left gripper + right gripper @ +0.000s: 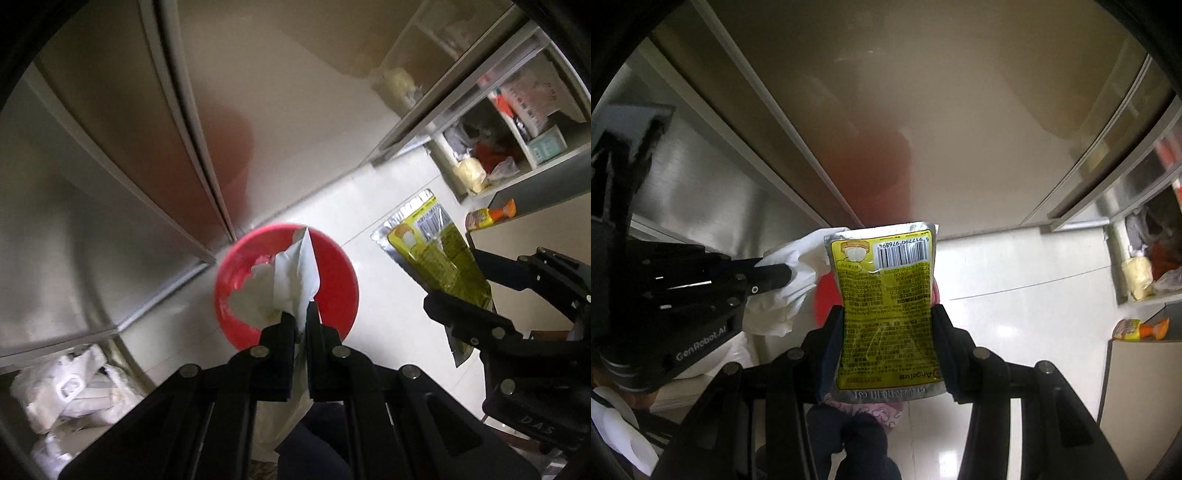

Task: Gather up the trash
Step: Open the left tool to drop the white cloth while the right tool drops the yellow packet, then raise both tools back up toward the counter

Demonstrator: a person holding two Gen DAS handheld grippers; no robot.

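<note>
My left gripper [302,314] is shut on a crumpled white tissue [291,280] and holds it right above a red bin [332,295] on the floor. The tissue also shows in the right wrist view [798,280], pinched by the left gripper's fingers [768,275]. My right gripper [886,317] is shut on a yellow and silver snack pouch [886,295] with a barcode, held upright above the red bin [827,295]. The pouch shows in the left wrist view [439,254], to the right of the bin.
Stainless steel cabinet doors [110,166] stand behind the bin. Open shelves with bags and boxes [498,147] are at the right. An orange-capped bottle [491,216] lies on a ledge. White plastic bags [74,391] lie at the lower left. The floor is pale tile [1015,314].
</note>
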